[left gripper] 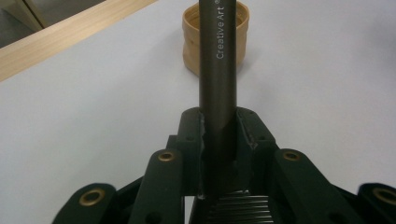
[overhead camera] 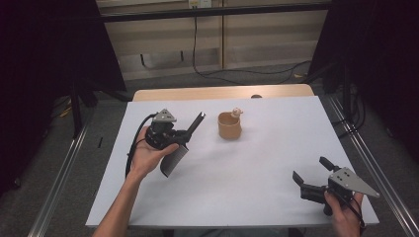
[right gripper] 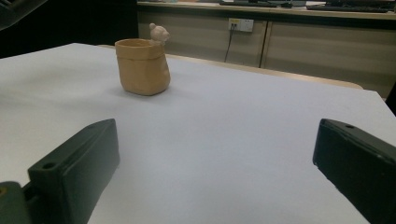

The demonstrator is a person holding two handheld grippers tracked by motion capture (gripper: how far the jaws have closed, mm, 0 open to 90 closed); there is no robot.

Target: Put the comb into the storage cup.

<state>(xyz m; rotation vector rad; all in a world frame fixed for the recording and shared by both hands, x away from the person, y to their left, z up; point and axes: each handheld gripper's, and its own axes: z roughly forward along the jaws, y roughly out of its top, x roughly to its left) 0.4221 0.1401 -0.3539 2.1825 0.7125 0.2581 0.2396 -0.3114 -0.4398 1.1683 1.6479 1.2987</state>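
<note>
A tan cup (overhead camera: pixel 230 126) with a small bear figure (overhead camera: pixel 236 112) on its rim stands upright at the middle back of the white sheet. My left gripper (overhead camera: pixel 185 134) is shut on a dark brush; its round handle (overhead camera: pixel 196 123), printed "Creative Art" (left gripper: pixel 218 56), points at the cup (left gripper: pixel 243 28) and ends short of it. The brush's wide flat head (overhead camera: pixel 174 160) hangs below the hand. My right gripper (overhead camera: pixel 310 169) rests near the front right corner, open, nothing between its jaws. From there the cup (right gripper: pixel 141 67) is far off, up and to the left.
A white sheet (overhead camera: pixel 257 163) covers most of a wooden table, whose bare edge (overhead camera: pixel 222 92) runs along the back. Metal rails (overhead camera: pixel 59 173) flank both sides. Cables (overhead camera: pixel 247 73) lie on the floor behind, and dark curtains hang at left and right.
</note>
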